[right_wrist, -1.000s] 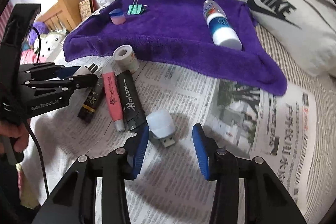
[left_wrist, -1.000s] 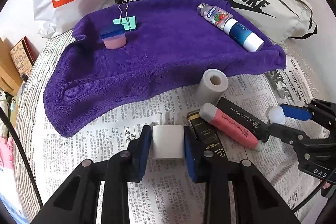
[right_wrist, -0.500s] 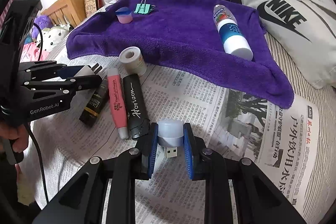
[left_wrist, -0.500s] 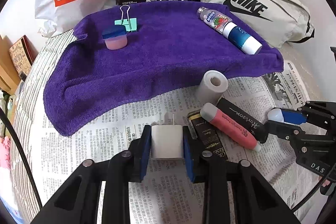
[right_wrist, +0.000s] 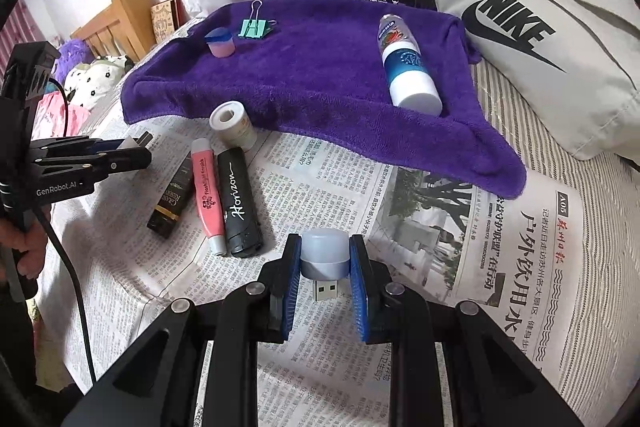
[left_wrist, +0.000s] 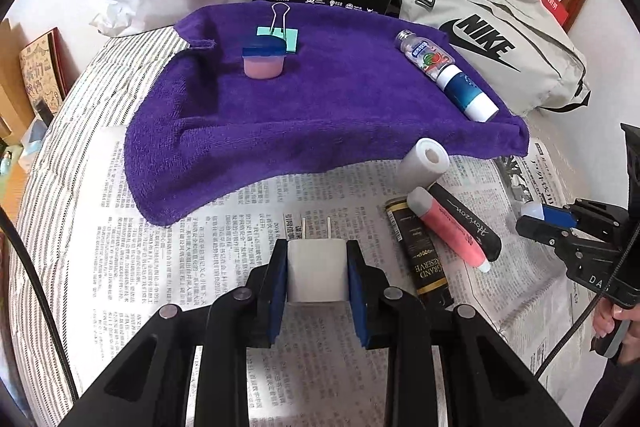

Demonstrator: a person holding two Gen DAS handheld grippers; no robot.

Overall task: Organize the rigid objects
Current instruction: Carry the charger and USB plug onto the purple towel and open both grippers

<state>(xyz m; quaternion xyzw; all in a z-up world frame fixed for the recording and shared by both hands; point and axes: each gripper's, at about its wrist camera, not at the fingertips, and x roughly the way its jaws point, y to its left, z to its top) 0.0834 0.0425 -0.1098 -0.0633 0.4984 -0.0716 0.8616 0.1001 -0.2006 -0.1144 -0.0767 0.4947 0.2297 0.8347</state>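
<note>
- Left gripper (left_wrist: 317,271) clamps the plug (left_wrist: 316,269) by its flat sides; stiff, light, probably slick.
- Right gripper (right_wrist: 325,261) pinches the USB lamp (right_wrist: 324,255) across its dome; light.

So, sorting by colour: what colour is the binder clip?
Mint green binder clip with silver handles, clearest in the right wrist view.

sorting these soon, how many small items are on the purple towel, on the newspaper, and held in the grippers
On the purple towel: 4 (binder clip, pink jar, small bottle, blue-white bottle)
On the newspaper: 4 (tape roll, three tubes)
In grippers: 2 (white charger, USB light)
Total: 10
</note>
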